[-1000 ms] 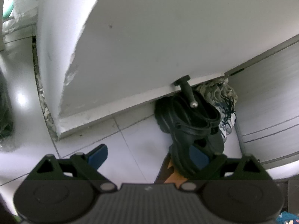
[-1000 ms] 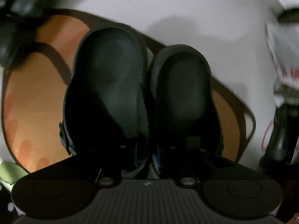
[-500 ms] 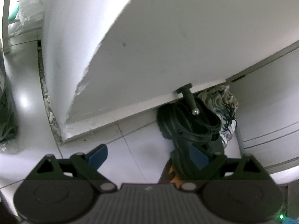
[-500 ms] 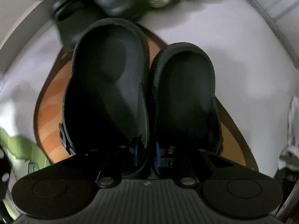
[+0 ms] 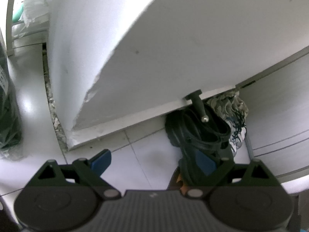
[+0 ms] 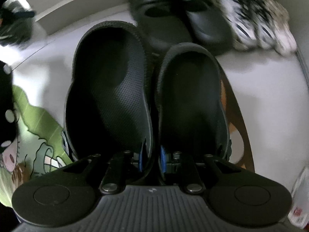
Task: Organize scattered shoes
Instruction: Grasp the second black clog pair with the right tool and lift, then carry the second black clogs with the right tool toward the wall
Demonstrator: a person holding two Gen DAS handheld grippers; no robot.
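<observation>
My right gripper (image 6: pixel 152 158) is shut on a pair of black clogs (image 6: pixel 108 89), pinching their two inner walls together between the blue pads (image 6: pixel 142 158). The pair hangs toes away from the camera above the white floor. Beyond it, a second pair of black clogs (image 6: pixel 164 19) and white-and-black sneakers (image 6: pixel 256 25) stand in a row by the wall. In the left wrist view the same black clogs (image 5: pixel 197 135) and sneakers (image 5: pixel 236 135) sit under a white door edge. My left gripper (image 5: pixel 152 161) is open, with only floor tile between its fingers.
A white door (image 5: pixel 173 48) with a black knobbed stopper (image 5: pixel 199 106) overhangs the shoes. Grey cabinet fronts (image 5: pixel 280 119) close off the right side. An orange and green cartoon mat (image 6: pixel 38 127) lies on the floor at lower left. A dark bag (image 5: pixel 7 125) sits far left.
The right gripper has carried the black clogs off the orange mat toward the shoe row by the wall, rolling as it went. The left gripper has stayed put.
</observation>
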